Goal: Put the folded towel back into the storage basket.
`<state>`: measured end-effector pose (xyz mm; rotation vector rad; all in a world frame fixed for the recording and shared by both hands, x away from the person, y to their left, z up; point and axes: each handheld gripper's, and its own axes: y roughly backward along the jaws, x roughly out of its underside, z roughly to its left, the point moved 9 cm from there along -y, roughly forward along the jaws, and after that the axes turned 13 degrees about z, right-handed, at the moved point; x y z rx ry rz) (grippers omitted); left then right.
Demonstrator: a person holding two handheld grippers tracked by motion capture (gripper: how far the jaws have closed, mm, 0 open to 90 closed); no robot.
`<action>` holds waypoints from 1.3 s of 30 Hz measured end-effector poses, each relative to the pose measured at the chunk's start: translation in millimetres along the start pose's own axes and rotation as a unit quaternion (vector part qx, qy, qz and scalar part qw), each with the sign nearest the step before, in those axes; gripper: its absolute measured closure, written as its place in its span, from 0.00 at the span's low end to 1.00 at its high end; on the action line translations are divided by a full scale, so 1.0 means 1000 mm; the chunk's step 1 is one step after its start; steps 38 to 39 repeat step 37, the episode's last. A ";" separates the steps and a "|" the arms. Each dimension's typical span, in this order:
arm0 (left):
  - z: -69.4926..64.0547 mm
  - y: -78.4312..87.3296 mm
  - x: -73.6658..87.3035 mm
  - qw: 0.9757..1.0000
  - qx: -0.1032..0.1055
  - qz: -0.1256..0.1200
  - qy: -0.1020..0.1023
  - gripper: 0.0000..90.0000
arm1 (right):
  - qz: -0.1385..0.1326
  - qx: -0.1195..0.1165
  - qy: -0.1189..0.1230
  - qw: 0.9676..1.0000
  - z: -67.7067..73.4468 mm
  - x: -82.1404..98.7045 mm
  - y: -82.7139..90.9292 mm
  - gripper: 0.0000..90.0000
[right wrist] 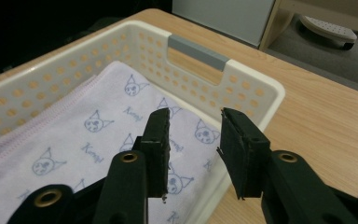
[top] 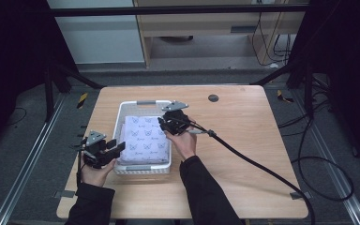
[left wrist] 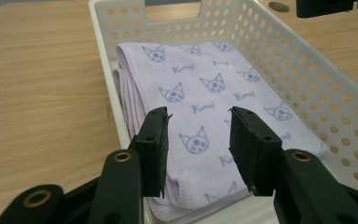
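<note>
Surroundings: dark floor with rails and loose cables ran around my wooden worktop (top: 243, 140), pale cabinets at the top of the high view.
Basket: a white perforated basket (top: 120, 123) sat left of centre on the worktop, with a grey handle strip (right wrist: 197, 52) on its far end wall in the right gripper view.
Towel: a folded lilac towel (top: 144, 138) printed with small cat faces lay flat inside the basket, covering most of its floor; its stacked folded edges ran along the left wall in the left gripper view (left wrist: 200, 93).
Left tool: I saw my left tool (top: 115, 149) at the basket's lower-left corner in the high view; its jaws stood partly apart, over the near end of the towel, gripping nothing.
Right tool: my right tool (top: 163, 123) hung at the basket's upper-right edge; its jaws were likewise partly open, the towel's corner and basket wall behind them, nothing pinched.
Cable: a black cable (top: 262, 166) trailed from the right tool toward the lower right.
</note>
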<state>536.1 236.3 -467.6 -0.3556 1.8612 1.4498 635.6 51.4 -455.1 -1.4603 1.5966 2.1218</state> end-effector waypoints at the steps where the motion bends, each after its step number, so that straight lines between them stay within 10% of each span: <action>1: -0.001 0.001 -0.001 1.000 0.001 -0.002 -0.001 0.62 | -0.004 -0.007 -0.006 1.000 -0.002 0.000 0.004 0.65; 16: -0.004 0.016 -0.004 0.999 0.012 -0.040 -0.019 0.44 | -0.034 -0.013 -0.034 0.999 -0.041 0.041 0.062 0.25; 39: 0.001 0.018 0.006 0.998 -0.018 -0.041 -0.038 0.32 | -0.052 0.033 -0.078 0.995 -0.118 0.151 0.135 0.16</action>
